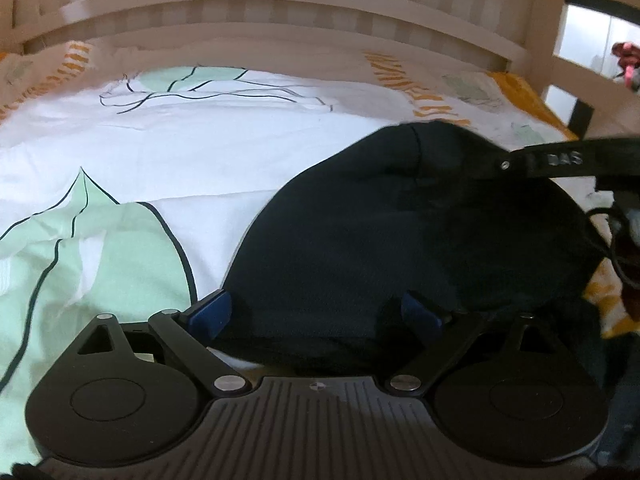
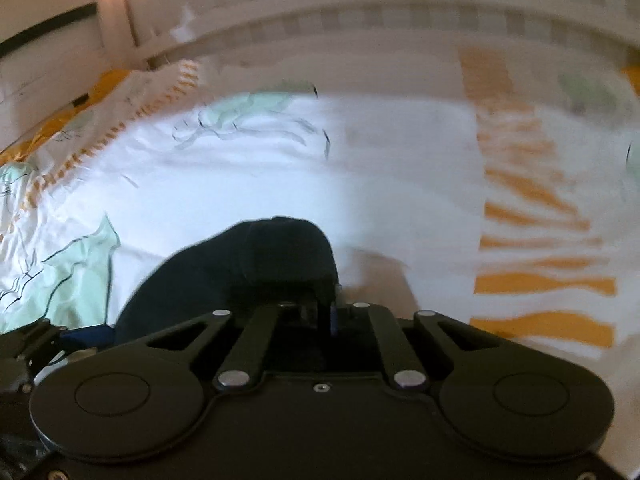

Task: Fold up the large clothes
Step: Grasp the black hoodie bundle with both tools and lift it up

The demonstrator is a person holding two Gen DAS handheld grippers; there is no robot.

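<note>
A black garment [image 1: 400, 220] lies bunched on a white bed cover [image 1: 200, 152] printed with green leaves. My left gripper [image 1: 316, 314] stands open over its near edge; the cloth lies between the blue pads [image 1: 210, 312], and the right pad is partly covered by it. My right gripper [image 2: 326, 312] is shut, its fingers together on a fold of the black garment [image 2: 248, 264]. In the left wrist view the right gripper's fingers [image 1: 520, 160] reach in from the right onto the garment's far right edge.
A pale slatted bed rail [image 1: 280, 12] runs along the far side, with a post and ladder [image 1: 552, 40] at the right. Orange-striped bedding [image 2: 536, 240] lies right of the garment. Part of the left gripper [image 2: 40, 340] shows at the lower left of the right wrist view.
</note>
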